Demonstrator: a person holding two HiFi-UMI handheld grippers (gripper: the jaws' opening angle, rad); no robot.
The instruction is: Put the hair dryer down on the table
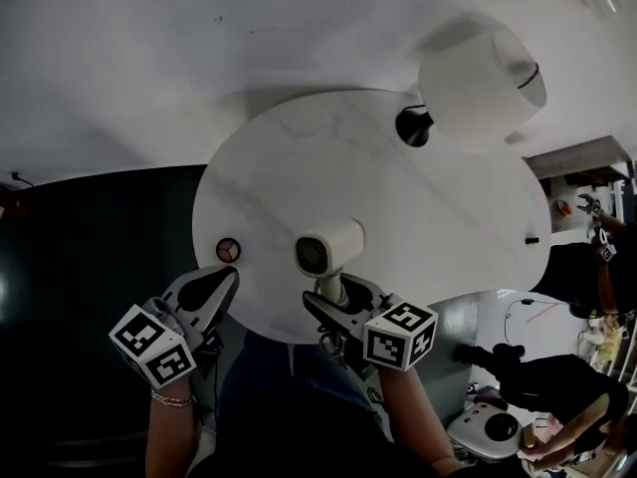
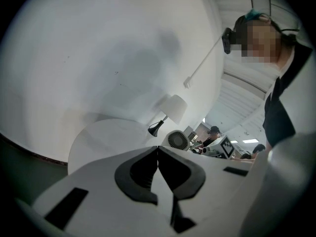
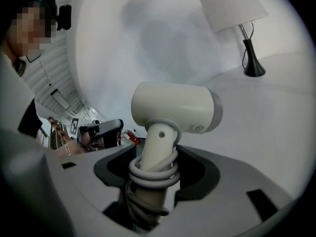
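Note:
A cream hair dryer (image 1: 328, 250) stands upright over the near part of the round white table (image 1: 438, 227), its rear grille facing me. My right gripper (image 1: 336, 302) is shut on its handle (image 3: 157, 152), which has the grey cord coiled round it. In the right gripper view the dryer's barrel (image 3: 173, 107) lies crosswise above the jaws. My left gripper (image 1: 217, 285) is at the table's near left edge, shut and holding nothing; its dark pads (image 2: 158, 168) meet. The left gripper view shows the hair dryer's grille (image 2: 177, 139) off to the right.
A lamp with a white shade (image 1: 483, 68) and a black base (image 1: 413, 125) stands at the table's far right. A small round object (image 1: 228, 250) lies near the left edge. Dark floor (image 1: 90, 257) lies to the left. A person and equipment (image 1: 557, 386) are at the right.

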